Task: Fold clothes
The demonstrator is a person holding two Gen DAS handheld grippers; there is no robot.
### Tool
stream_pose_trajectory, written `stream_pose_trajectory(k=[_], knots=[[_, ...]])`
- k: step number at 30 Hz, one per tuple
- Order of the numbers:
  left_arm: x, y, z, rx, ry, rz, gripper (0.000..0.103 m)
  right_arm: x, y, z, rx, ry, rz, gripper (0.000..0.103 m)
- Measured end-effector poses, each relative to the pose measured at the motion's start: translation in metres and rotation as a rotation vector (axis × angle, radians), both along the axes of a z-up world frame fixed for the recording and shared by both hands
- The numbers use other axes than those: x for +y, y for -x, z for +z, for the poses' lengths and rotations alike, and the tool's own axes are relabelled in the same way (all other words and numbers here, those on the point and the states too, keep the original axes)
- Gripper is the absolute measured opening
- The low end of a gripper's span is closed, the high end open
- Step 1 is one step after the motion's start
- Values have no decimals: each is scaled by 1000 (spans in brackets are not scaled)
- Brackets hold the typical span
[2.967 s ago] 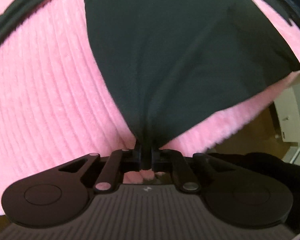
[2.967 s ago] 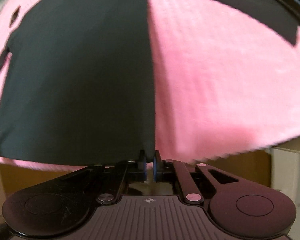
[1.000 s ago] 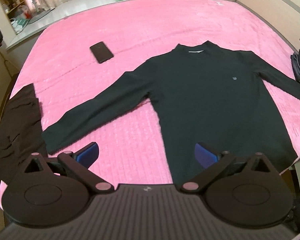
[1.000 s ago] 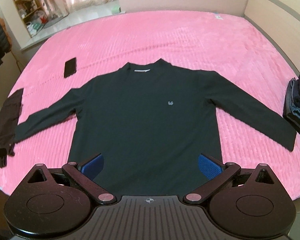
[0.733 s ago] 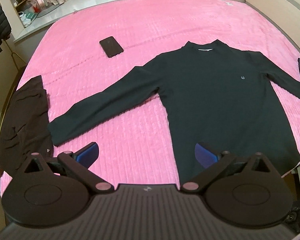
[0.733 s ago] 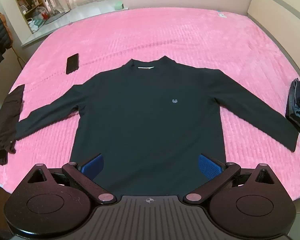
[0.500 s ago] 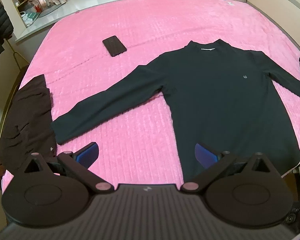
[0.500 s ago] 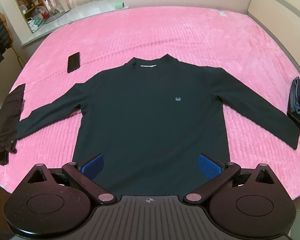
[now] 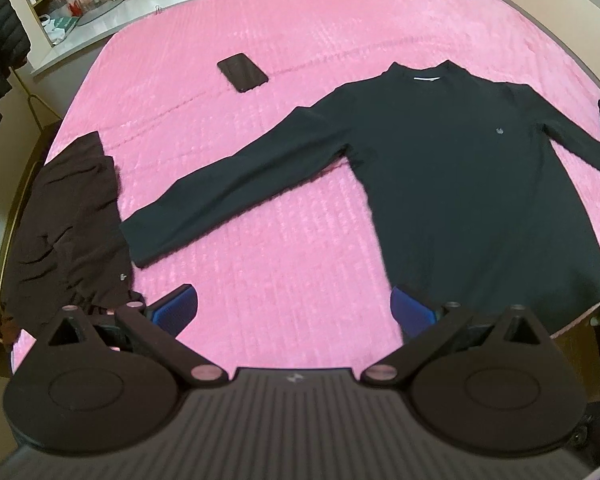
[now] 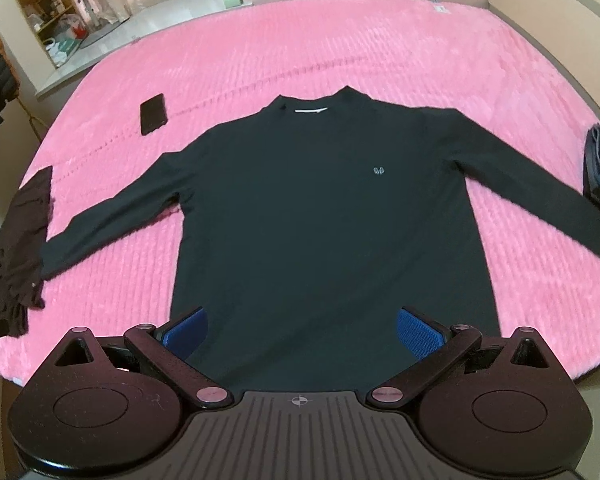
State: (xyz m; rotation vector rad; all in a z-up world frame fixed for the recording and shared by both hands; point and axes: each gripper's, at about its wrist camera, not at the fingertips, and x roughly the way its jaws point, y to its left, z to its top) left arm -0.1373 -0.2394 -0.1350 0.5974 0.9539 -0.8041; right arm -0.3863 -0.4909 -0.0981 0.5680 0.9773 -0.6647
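Both the left gripper and right gripper now hang spread and empty, having let go of the hem they pinched seconds ago. The black shirt lies flat, face-up on the pink bedspread, sleeves out; spreading seems finished, so folding can start.

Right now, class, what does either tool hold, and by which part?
Nothing: the left tool and right tool are both open, clear of the black shirt.
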Motion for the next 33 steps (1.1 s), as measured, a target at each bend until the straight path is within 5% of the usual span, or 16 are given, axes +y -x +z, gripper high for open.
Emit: stream_pose_trajectory(k=[9, 17, 23, 27, 30, 33], knots=[[15, -26, -7, 6, -23, 8, 101, -14, -8, -10, 18, -28, 18, 103], [6, -27, 1, 3, -26, 115, 101, -5, -89, -21, 12, 54, 423, 103], [31, -43, 3, -42, -61, 199, 101, 48, -168, -22, -68, 170, 724, 103], [59, -71, -6, -66, -88, 215, 101, 98, -217, -37, -90, 210, 823, 102], [77, -102, -16, -85, -99, 189, 101, 142, -263, -61, -90, 230, 893, 68], [92, -137, -32, -95, -104, 117, 101, 189, -316, -97, -75, 234, 960, 64]])
